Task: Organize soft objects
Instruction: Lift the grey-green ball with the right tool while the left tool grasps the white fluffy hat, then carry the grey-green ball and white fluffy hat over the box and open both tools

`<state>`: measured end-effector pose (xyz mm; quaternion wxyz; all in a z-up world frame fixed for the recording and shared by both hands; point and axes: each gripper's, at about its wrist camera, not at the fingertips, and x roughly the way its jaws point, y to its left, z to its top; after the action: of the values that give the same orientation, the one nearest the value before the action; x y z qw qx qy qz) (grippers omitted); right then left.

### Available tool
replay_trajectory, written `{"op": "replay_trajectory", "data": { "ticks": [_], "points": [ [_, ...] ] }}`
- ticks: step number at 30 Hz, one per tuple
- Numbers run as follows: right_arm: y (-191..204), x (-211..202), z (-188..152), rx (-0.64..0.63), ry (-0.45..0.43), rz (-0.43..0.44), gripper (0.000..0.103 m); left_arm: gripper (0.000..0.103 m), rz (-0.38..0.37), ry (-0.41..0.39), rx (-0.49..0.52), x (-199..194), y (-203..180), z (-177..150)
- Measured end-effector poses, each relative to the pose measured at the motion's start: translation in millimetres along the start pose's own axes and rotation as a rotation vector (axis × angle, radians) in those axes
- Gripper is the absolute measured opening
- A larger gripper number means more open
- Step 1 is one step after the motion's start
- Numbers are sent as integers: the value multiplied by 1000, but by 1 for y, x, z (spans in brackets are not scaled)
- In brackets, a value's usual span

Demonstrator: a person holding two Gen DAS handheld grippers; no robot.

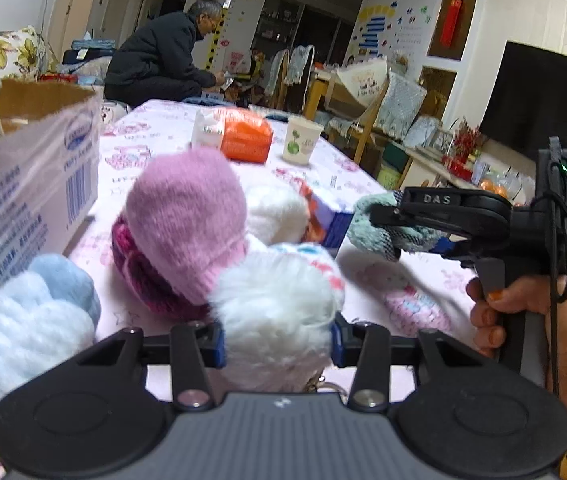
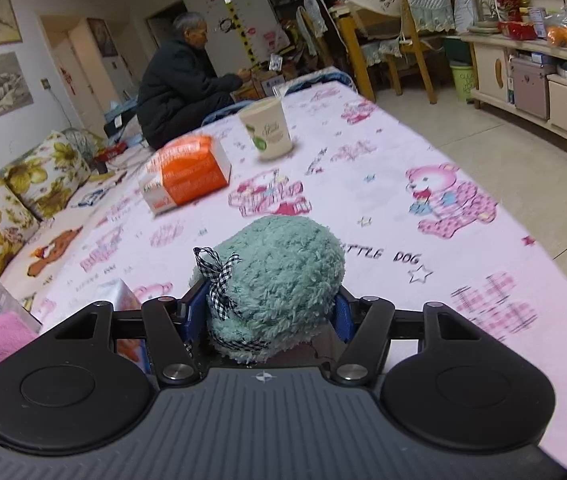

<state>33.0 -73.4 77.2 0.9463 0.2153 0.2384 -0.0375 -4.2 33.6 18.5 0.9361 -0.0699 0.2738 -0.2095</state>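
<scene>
On the pink printed tablecloth, from the left wrist, a white fluffy ball is clamped by the left gripper near the near edge, beside a pink knit hat and a cardboard box. From the right wrist, a teal fuzzy hat is gripped by the right gripper above the tablecloth; an orange packet and paper cup are seen toward the far edge, a seated person beyond.

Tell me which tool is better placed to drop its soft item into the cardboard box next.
Probably the left tool. It holds the white fluffy item, and the cardboard box stands close on its left. The right tool, gripping the teal hat, is on the far side of the pink hat.
</scene>
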Motion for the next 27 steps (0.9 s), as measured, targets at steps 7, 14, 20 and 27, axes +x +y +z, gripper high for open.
{"op": "replay_trajectory", "data": {
  "ticks": [7, 14, 20, 27],
  "points": [
    [1, -30, 9, -12, -44, 8, 76, 43, -21, -78, 21, -16, -4, 7],
    [9, -42, 12, -4, -58, 45, 76, 43, -22, -162, 56, -32, -1, 14],
    [30, -48, 16, -28, -91, 107, 76, 43, -9, -252, 62, -59, 5, 22],
    [60, -49, 17, -66, -113, 205, 76, 44, 51, -306, 21, -88, 14, 46]
  ]
}}
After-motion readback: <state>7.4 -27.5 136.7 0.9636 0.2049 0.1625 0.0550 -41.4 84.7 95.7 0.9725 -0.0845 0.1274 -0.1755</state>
